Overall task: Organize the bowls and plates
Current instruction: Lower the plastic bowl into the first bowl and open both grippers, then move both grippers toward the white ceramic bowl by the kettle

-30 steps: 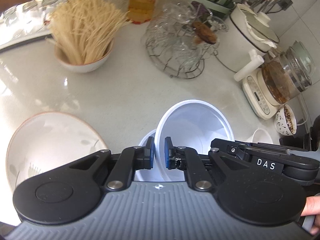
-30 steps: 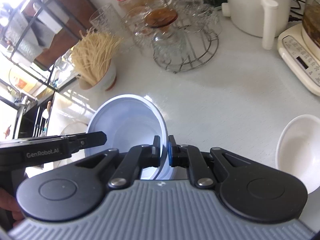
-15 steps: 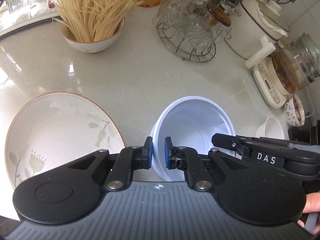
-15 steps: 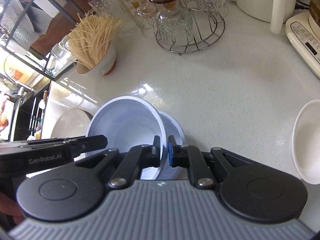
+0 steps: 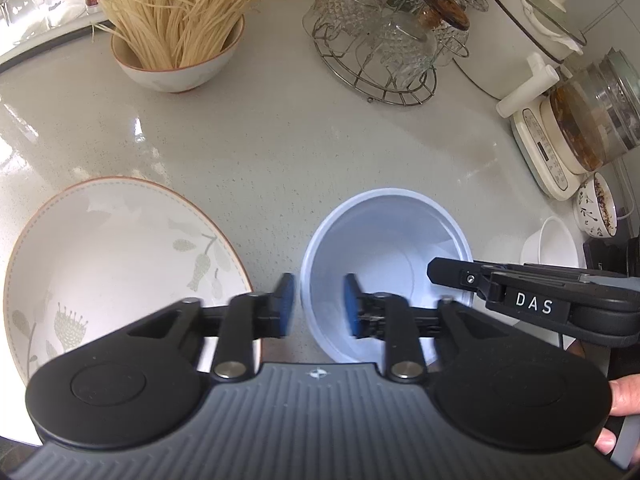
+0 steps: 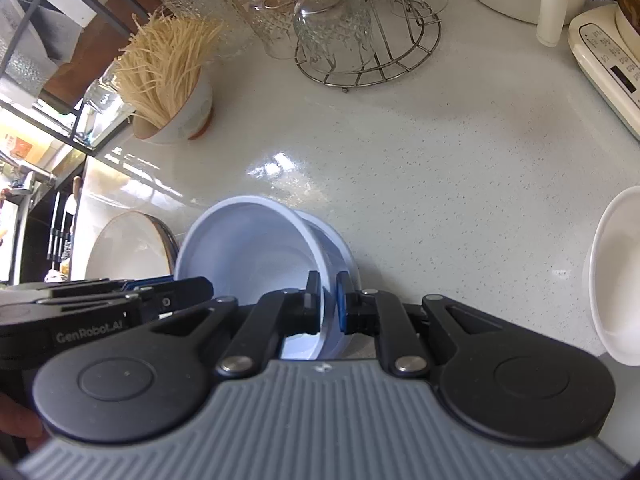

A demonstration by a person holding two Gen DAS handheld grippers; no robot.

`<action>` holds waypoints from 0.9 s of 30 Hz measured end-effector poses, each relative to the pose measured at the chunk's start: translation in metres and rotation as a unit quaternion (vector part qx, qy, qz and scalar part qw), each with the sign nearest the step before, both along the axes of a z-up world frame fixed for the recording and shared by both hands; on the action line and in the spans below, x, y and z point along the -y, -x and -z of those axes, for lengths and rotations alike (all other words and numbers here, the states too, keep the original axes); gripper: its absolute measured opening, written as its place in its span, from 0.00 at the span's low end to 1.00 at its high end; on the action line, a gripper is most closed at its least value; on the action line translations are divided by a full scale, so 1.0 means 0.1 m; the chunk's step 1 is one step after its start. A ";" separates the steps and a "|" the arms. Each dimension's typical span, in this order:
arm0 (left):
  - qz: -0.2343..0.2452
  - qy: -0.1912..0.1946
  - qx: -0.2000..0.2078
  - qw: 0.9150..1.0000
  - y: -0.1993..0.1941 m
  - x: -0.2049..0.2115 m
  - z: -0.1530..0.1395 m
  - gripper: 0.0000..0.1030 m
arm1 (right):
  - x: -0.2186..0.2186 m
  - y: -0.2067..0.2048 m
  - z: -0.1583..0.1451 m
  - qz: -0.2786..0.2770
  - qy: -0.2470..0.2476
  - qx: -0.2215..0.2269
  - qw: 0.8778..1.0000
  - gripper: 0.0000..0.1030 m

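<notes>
A pale blue bowl (image 5: pixel 384 256) sits nested in a second blue bowl on the counter; both show in the right wrist view (image 6: pixel 256 256). My left gripper (image 5: pixel 318 306) is open, its jaws apart on either side of the bowl's near left rim. My right gripper (image 6: pixel 328 304) is shut on the bowl's right rim. A large floral plate (image 5: pixel 108 256) lies to the left of the bowls and also shows in the right wrist view (image 6: pixel 128 248).
A bowl of dry noodles (image 5: pixel 180 40) stands at the back left. A wire rack of glasses (image 5: pixel 384 52), a white pot (image 5: pixel 520 32) and a kettle on its base (image 5: pixel 576 132) line the back right. A small white bowl (image 6: pixel 616 276) sits at the right.
My left gripper has opened and let go of the blue bowl's rim. The bowl has come down into the second blue bowl. The right gripper stays shut on the rim.
</notes>
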State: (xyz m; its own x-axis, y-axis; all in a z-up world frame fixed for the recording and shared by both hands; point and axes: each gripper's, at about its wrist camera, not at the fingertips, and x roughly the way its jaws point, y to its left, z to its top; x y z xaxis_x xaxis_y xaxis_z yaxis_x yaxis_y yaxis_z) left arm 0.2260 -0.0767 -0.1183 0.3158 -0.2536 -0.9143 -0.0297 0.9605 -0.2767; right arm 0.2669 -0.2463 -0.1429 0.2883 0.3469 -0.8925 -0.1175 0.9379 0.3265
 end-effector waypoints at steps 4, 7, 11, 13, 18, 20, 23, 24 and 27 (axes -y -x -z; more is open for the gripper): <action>-0.001 -0.001 0.007 1.000 -0.01 -0.03 -0.04 0.46 | 0.01 -0.01 0.03 0.005 -0.001 -0.010 1.000 0.14; 0.001 -0.003 0.012 1.000 -0.02 -0.04 -0.07 0.46 | 0.01 -0.01 0.02 0.007 -0.014 -0.009 1.000 0.36; 0.007 -0.004 0.025 1.000 -0.03 -0.04 -0.14 0.46 | 0.03 0.01 -0.06 0.013 -0.013 0.013 1.000 0.49; 0.008 -0.004 0.031 0.999 -0.04 -0.05 -0.17 0.46 | 0.06 0.02 -0.09 0.021 -0.017 0.020 0.999 0.49; 0.015 -0.003 0.049 0.999 -0.06 -0.04 -0.29 0.46 | 0.13 0.04 -0.18 0.041 -0.019 0.037 0.998 0.49; 0.020 -0.003 0.056 0.998 -0.07 -0.03 -0.34 0.46 | 0.15 0.04 -0.22 0.046 -0.020 0.046 0.998 0.49; 0.026 -0.002 0.067 0.997 -0.08 -0.01 -0.42 0.46 | 0.17 0.05 -0.29 0.052 -0.022 0.061 0.997 0.49; 0.028 -0.002 0.071 0.997 -0.08 0.00 -0.45 0.46 | 0.18 0.05 -0.32 0.055 -0.022 0.065 0.996 0.49; 0.035 -0.003 0.084 0.996 -0.09 0.04 -0.53 0.46 | 0.21 0.04 -0.40 0.060 -0.021 0.076 0.995 0.49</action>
